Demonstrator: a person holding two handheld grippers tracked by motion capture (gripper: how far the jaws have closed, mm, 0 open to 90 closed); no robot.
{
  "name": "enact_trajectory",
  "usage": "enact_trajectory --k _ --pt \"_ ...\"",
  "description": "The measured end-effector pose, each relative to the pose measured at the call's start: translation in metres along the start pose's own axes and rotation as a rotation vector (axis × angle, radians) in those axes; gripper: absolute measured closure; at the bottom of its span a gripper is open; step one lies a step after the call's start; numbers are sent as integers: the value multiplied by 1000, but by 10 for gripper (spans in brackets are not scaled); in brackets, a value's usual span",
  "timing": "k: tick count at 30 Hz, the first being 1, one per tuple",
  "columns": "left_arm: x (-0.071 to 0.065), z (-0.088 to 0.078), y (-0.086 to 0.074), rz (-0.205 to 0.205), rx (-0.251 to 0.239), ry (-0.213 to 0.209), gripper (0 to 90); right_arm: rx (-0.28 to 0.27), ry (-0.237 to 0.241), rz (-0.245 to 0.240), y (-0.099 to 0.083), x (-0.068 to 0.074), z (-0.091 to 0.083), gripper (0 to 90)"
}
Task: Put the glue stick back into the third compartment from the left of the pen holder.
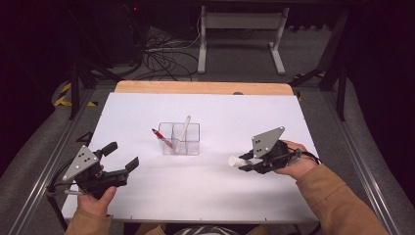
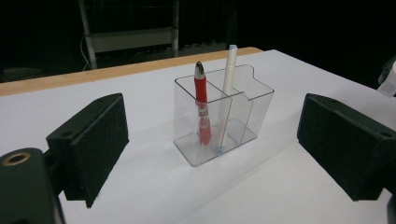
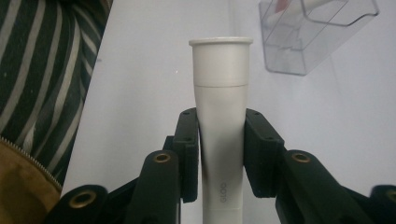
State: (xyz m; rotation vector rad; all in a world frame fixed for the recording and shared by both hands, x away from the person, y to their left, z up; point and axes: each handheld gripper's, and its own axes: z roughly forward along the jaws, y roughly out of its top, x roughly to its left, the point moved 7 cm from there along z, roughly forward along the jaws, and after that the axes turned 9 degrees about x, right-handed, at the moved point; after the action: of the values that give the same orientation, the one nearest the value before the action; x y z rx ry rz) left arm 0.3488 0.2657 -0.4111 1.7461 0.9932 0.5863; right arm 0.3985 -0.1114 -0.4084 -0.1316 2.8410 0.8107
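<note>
white marker (image 3: 220, 116) sits clamped between right gripper (image 3: 220, 154) fingers (image 3: 187, 149), capped end jutting beyond them.

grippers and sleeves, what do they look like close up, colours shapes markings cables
The left gripper and the right gripper are matt black, each topped by a grey three-cornered plate with small holes. The jaws are blocky black pads, and brass-ringed holes mark the linkages behind them in both gripper views. A thin black cable trails from each. The person's sleeves are tan-brown.
</note>
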Motion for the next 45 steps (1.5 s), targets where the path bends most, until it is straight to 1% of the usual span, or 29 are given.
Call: enact_trajectory --k 1,4,5,6,9,13,16,18,21,25,26,28,30,32,34,35,37,39,41,44,45 --pt "0 0 0 2 0 2 98 -16 3 13 1 -1 -2 695" --pt "0 0 0 2 1 2 98 -66 -19 52 3 -3 -7 695" --pt "1 0 0 2 0 2 98 -98 -22 74 4 -5 -9 695" --pt "1 0 0 1 1 1 98 -118 -26 87 5 -6 -11 695" --pt "0 1 0 4 2 1 98 -161 -46 120 6 -8 -16 695" --pt "0 1 0 1 1 -1 97 -224 -107 156 10 -11 -21 694" --pt "0 1 0 -1 1 -2 98 -254 -154 171 12 -11 -22 695" --pt "0 1 0 1 2 -3 98 -263 -191 185 13 -11 -22 694" --pt "0 2 0 4 3 -3 97 -297 -228 211 16 -12 -22 694" --pt "0 2 0 4 2 -2 98 -337 -239 275 18 -16 -22 695" --pt "0 2 0 4 1 -2 98 -341 -250 288 18 -17 -22 694" --pt "0 2 0 4 1 -3 97 -353 -269 303 19 -18 -22 694" --pt "0 2 0 1 1 -2 98 -385 -271 329 21 -20 -23 694" --pt "0 2 0 0 1 -2 97 -409 -276 344 23 -21 -24 694" --pt "0 2 0 0 1 -3 98 -425 -276 346 25 -21 -24 693" --pt "1 2 0 2 1 -2 97 -429 -288 348 26 -21 -24 693" --pt "1 3 0 3 2 -2 97 -442 -317 370 27 -21 -23 693" --pt "1 3 0 1 4 -2 97 -463 -325 381 30 -21 -22 693" --pt "1 3 0 0 3 -4 97 -482 -336 410 32 -22 -22 693" --pt "1 2 0 0 2 -3 97 -510 -325 443 36 -24 -20 693" --pt "1 2 0 0 2 -4 97 -517 -329 451 37 -24 -19 693"
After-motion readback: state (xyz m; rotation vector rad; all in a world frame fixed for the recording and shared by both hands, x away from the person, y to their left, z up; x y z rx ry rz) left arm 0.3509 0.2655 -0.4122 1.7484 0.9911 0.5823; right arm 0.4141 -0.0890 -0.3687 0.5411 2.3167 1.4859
